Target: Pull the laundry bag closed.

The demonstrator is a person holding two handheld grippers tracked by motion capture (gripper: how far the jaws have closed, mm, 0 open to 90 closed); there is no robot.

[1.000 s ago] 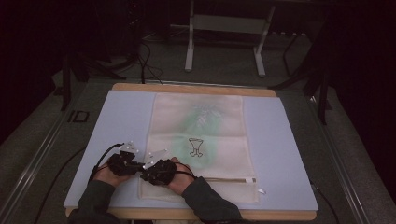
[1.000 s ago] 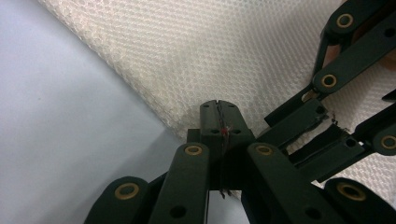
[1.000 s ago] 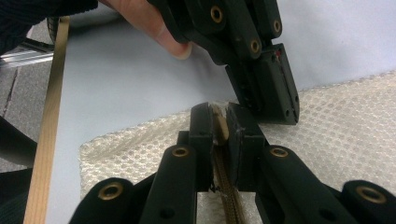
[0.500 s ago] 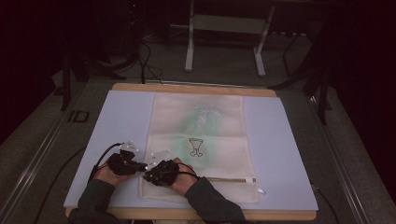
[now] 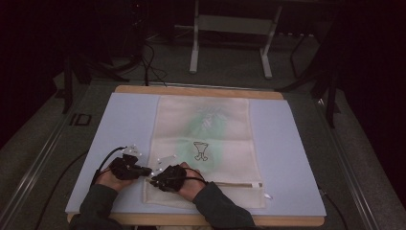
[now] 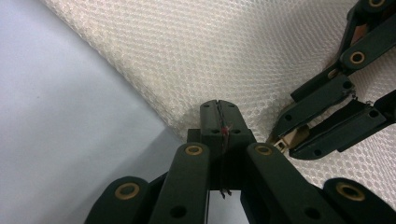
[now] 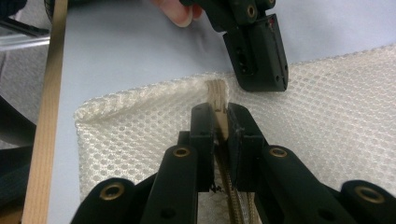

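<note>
Little has moved since the earlier frames: both hands sit at the same near-left corner of the bag, the right one shifted only slightly.

Seen in its own view, the left gripper (image 6: 218, 122) has its jaws pressed together, pinching the edge of the mesh laundry bag (image 6: 233, 56) at the corner; a thin strand shows in the seam between the jaws. Just beside it, the right gripper (image 7: 220, 122) is clamped on the beige zipper pull (image 7: 217, 95), with the zipper's teeth running back beneath its jaws. How much of the pull lies between the pads is hard to judge, since the jaws cover most of it.

From above, the left gripper (image 5: 139, 170) and right gripper (image 5: 158, 178) nearly touch, tip to tip, at the left end of the zipper (image 5: 234, 184), which runs along the bag's near edge toward the right. The bag (image 5: 210, 129) lies flat in the middle of a pale blue mat (image 5: 292, 158) on a wooden table (image 5: 201, 90), with a small dark printed figure (image 5: 200, 150) near its centre. Dark sleeves (image 5: 220, 211) come in from the bottom edge.
</note>
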